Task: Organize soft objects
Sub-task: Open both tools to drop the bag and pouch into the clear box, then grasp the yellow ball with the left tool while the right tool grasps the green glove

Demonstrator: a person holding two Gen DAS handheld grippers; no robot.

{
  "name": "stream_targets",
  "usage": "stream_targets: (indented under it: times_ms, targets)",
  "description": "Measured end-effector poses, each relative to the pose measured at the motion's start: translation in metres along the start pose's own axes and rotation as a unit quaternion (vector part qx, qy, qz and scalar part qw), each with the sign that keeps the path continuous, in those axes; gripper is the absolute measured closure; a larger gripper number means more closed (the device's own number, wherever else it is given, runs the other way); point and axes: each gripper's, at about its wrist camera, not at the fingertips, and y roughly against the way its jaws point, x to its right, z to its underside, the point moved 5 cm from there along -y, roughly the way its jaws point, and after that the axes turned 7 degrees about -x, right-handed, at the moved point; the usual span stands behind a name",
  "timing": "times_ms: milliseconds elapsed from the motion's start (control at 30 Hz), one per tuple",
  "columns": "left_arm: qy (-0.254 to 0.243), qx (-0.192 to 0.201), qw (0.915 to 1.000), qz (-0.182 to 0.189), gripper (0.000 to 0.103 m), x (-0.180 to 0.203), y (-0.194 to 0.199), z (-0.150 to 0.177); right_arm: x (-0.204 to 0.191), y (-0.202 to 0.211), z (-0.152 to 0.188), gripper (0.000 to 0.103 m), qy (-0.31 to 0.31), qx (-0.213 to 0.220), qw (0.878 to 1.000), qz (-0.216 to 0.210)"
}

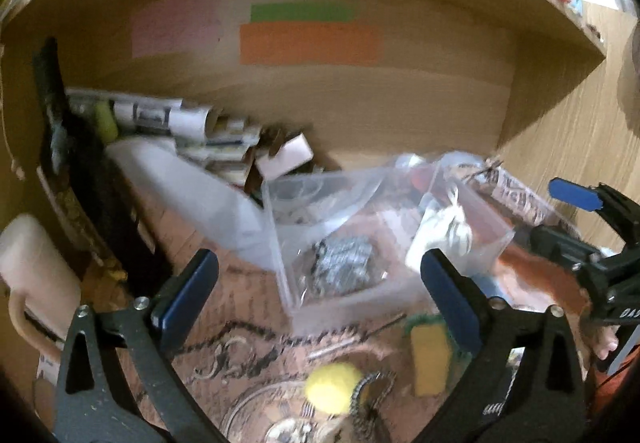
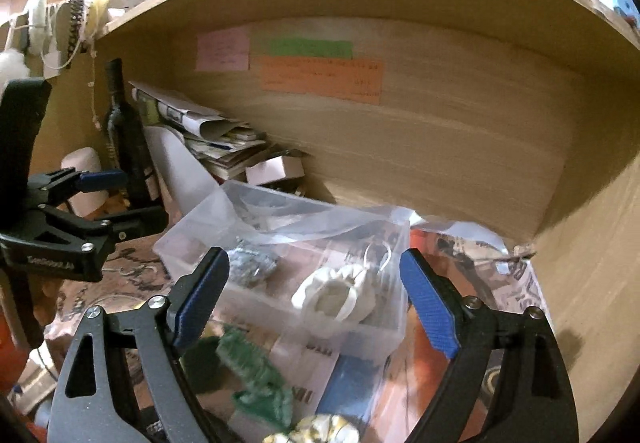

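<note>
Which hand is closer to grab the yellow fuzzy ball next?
Probably the left. The yellow ball lies on the mat just in front of the open left gripper. The right gripper, also open, faces the clear box instead.

Both grippers are black with blue pads: the left gripper (image 1: 320,295) shows dark navy pads, the right gripper (image 2: 314,299) brighter blue ones. Between the right gripper's fingers sits a clear plastic box (image 2: 384,339) holding a white scrunchie (image 2: 334,293) and a grey speckled bundle (image 2: 252,267). Just below its left finger lies a green fuzzy piece (image 2: 256,375). Below the left gripper's span lie a yellow pom-pom (image 1: 332,387) and a yellow sponge (image 1: 430,359) edged green, on a brown tablecloth (image 1: 248,339) with black ornamental print. Beyond, orange (image 1: 310,43), green (image 1: 302,11) and pink (image 1: 176,23) paper notes hang on tan wood.
</note>
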Motion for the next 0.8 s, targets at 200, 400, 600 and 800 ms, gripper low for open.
stream_targets:
  times_ms: [200,400,600,800]
  targets:
    - [0.005,-0.052,0.9985,-0.013,0.001,-0.013,-0.024,0.034,-0.004,-0.008,0.026,0.017,-0.012,-0.031,0.999,-0.012]
    - [-0.007,-0.093,0.9955,-0.017,0.001,-0.015,-0.04,0.066,-0.009,-0.024,0.053,0.017,-0.019,-0.073,0.997,-0.018]
    - [-0.018,-0.109,0.9938,0.007,0.001,-0.003,-0.043,0.083,-0.015,-0.035,0.07,0.022,-0.019,-0.104,0.994,-0.038]
    - [-0.042,-0.127,0.9909,0.018,0.026,0.013,-0.051,0.092,-0.023,-0.051,0.075,0.048,-0.017,-0.133,0.989,-0.059]
